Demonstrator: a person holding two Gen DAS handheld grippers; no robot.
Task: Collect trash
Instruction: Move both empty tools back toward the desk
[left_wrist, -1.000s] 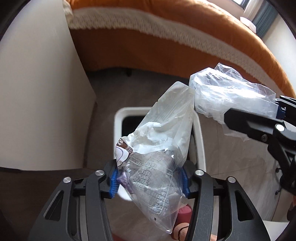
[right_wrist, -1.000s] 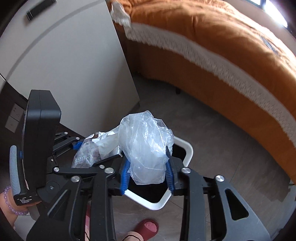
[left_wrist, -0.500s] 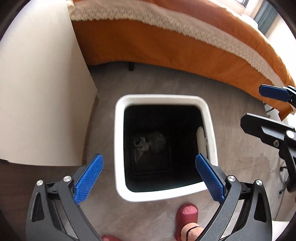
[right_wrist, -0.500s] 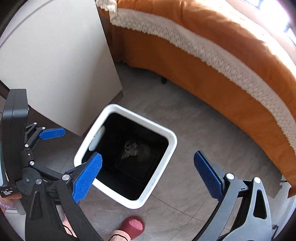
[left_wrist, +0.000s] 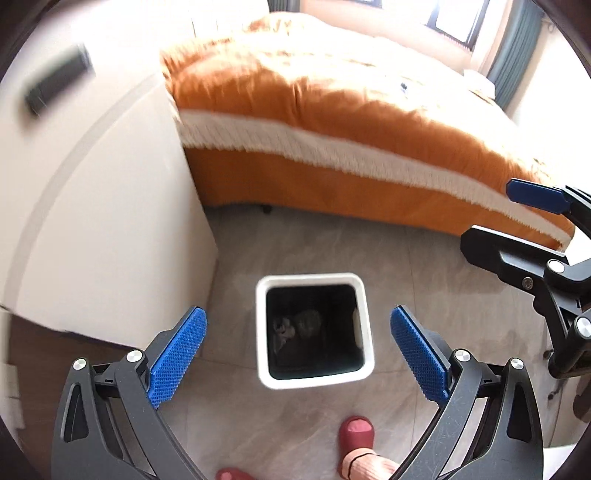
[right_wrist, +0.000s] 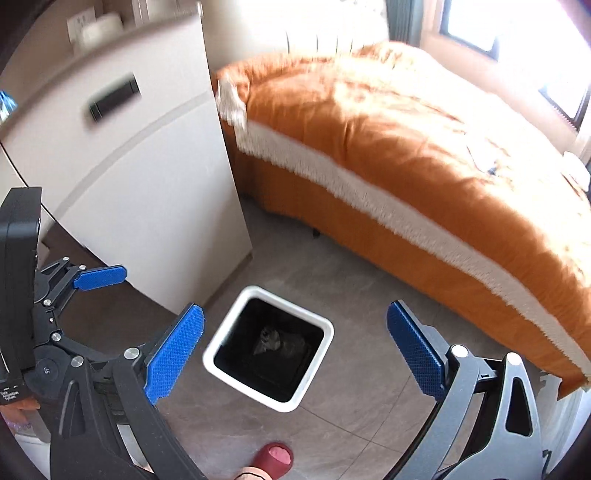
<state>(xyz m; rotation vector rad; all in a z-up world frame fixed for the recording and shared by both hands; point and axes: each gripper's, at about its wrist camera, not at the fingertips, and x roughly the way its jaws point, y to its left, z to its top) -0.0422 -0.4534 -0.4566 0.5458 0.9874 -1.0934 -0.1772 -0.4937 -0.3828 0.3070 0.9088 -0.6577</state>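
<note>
A white square trash bin (left_wrist: 314, 278) with a black liner stands on the grey tile floor; it also shows in the right wrist view (right_wrist: 225, 328). Crumpled clear plastic bags (left_wrist: 295, 326) lie at its bottom, and they show in the right wrist view (right_wrist: 275, 341) too. My left gripper (left_wrist: 298, 350) is open and empty, high above the bin. My right gripper (right_wrist: 295, 349) is open and empty, also above the bin; it shows at the right edge of the left wrist view (left_wrist: 524, 218). The left gripper shows at the left of the right wrist view (right_wrist: 99, 277).
A bed with an orange cover and white fringe (left_wrist: 351, 122) runs behind the bin. A cream cabinet (left_wrist: 99, 206) with a dark handle (right_wrist: 114, 96) stands left of it. The person's red slippers (left_wrist: 356, 430) are on the floor in front of the bin.
One second ago each gripper was shut on a clear plastic bag over the bin. Both opened, the bags dropped into the bin, and both grippers have risen and tilted up.
</note>
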